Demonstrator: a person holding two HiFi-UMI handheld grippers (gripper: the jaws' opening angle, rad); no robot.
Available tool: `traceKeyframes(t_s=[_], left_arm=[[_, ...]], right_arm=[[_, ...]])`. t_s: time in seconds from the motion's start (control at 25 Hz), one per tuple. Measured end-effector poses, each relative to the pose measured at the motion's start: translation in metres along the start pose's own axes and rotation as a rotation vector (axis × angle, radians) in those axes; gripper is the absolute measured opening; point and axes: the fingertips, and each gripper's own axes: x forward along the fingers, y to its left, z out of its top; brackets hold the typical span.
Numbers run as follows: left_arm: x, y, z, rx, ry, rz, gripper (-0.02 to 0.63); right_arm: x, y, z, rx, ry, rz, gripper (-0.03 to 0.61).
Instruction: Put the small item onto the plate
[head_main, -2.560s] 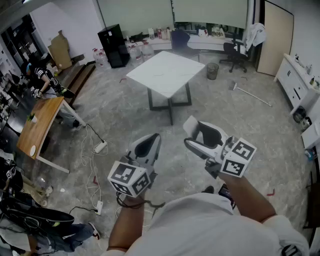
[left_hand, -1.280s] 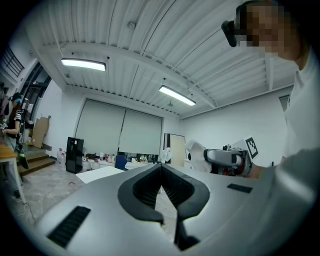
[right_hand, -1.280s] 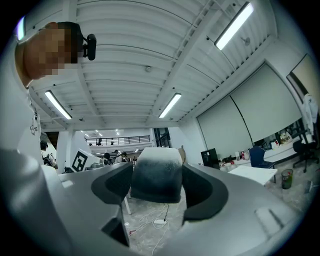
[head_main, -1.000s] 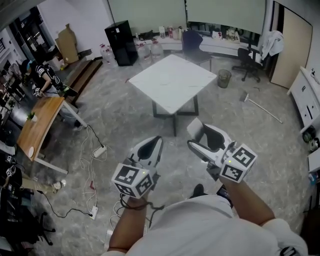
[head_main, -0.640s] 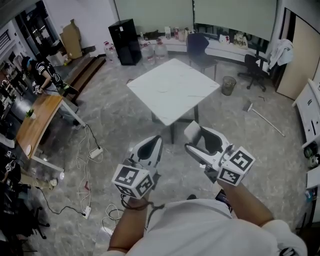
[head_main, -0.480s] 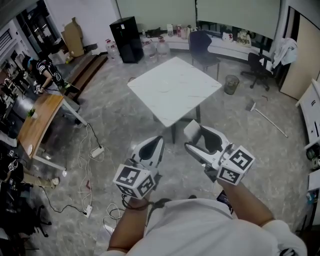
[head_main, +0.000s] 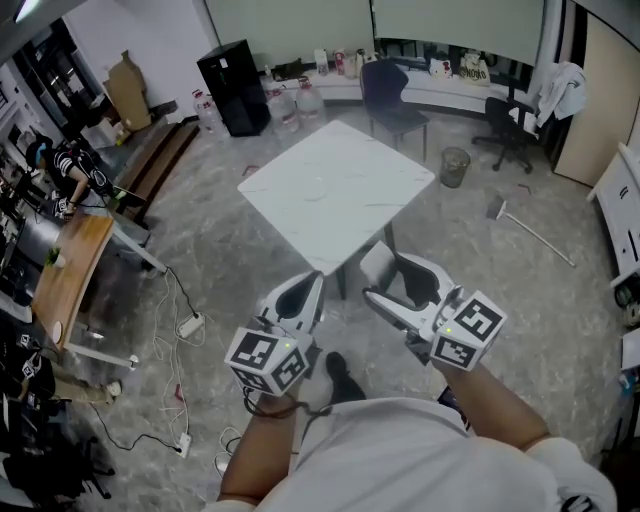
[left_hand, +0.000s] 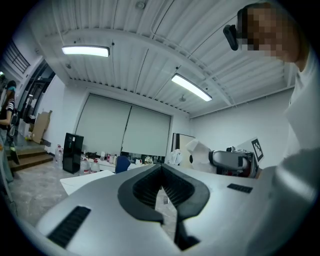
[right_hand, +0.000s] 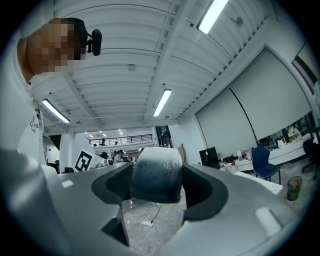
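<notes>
Head view: right tool (head_main: 392, 276) near table (head_main: 335, 190)

Head view: both forearms reach forward from the white-shirted torso (head_main: 400, 455), bare below the sleeves. Left forearm (head_main: 250, 455) runs nearly straight ahead. Right forearm (head_main: 495, 400) angles in from the right. The grippers are side by side and apart, both pointing away from the body.

Left gripper (head_main: 308, 283): marker cube (head_main: 265, 358) nearest the body. In the left gripper view (left_hand: 162, 186) the jaws are drawn together, only a thin slit between them, nothing held.

Right gripper (head_main: 383, 280): marker cube (head_main: 468, 330) at the wrist end, sitting slightly farther forward than the left. In the right gripper view (right_hand: 157, 184) the jaws are clamped on a small cup-shaped item (right_hand: 156, 172), pads touching it on both sides.
</notes>
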Motion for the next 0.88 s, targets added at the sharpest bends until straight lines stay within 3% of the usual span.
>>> traceKeyframes(t_s=[0.32,0.56,0.88], left_arm=[[0.075,0.081,0.021,-0.009,0.001,-0.042,0.006],[0.118,0.168,0.033,-0.008,0.016,-0.059,0.006],[0.148,0.272,0.046,-0.004,0.011,-0.061,0.006]], right_arm=[[0.071,-0.078,0.004,0.018,0.006,-0.052,0.298],[0.151,-0.13,-0.006,0.023,0.029,-0.096,0.298],[0.245,-0.17,-0.011,0.011,0.029,-0.139,0.298]])
